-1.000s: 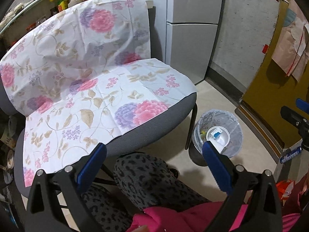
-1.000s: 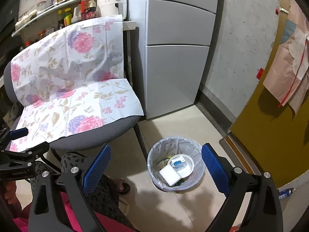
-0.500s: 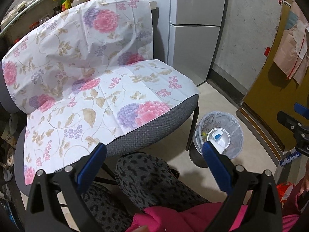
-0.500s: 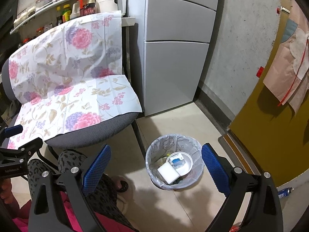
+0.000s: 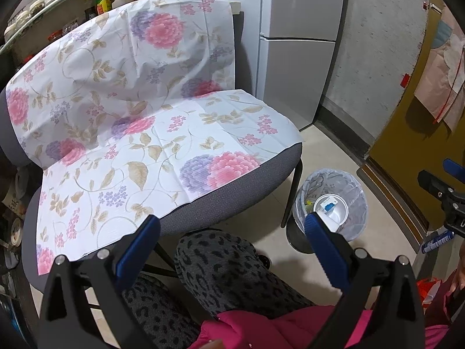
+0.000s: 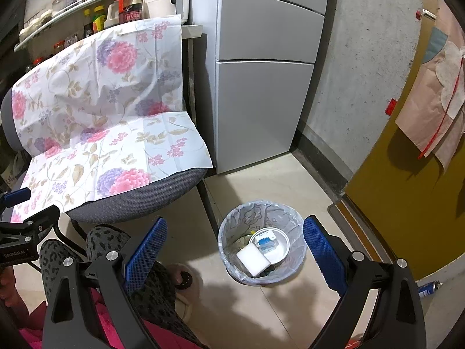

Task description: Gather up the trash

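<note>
Right wrist view: right gripper (image 6: 234, 247) spread wide, nothing between its blue pads, held above the floor. Directly ahead, the lined trash bin (image 6: 263, 212) on the tile, holding a white block (image 6: 252, 261) and a small blue-and-white box (image 6: 266, 240) on a white dish. Left gripper (image 5: 232, 242) also wide apart, empty, over leopard-print knees (image 5: 221, 261). Floral-covered chair (image 5: 145, 145) beyond; fridge (image 6: 261, 87) behind the bin.

One chair (image 6: 139, 195), one fridge (image 6: 261, 87), one lined bin (image 6: 293, 226).
</note>
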